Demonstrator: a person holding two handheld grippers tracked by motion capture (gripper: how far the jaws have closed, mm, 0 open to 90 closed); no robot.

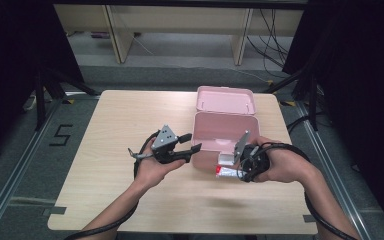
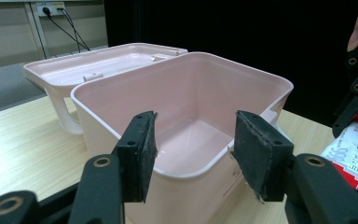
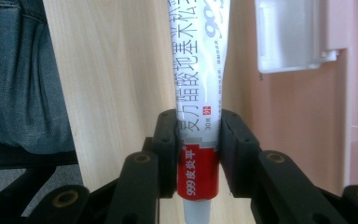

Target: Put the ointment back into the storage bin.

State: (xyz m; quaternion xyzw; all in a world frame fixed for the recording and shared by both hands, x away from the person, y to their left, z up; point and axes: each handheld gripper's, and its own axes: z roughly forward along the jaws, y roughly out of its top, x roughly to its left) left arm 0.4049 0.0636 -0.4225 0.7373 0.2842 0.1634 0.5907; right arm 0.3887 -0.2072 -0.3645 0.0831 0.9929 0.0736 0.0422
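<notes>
Right gripper is being clamped on the ointment tube beside the pink box; left gripper is being held open.

Left gripper jaws apart; right gripper jaws clamped, both hands low.

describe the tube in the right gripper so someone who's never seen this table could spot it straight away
Start at the wooden table and find the open pink box near its middle. Just in front of that box's near right corner, the right gripper is clamped on a tube. It is the one white thing with a red band, printed lettering and a pale cap.
</notes>
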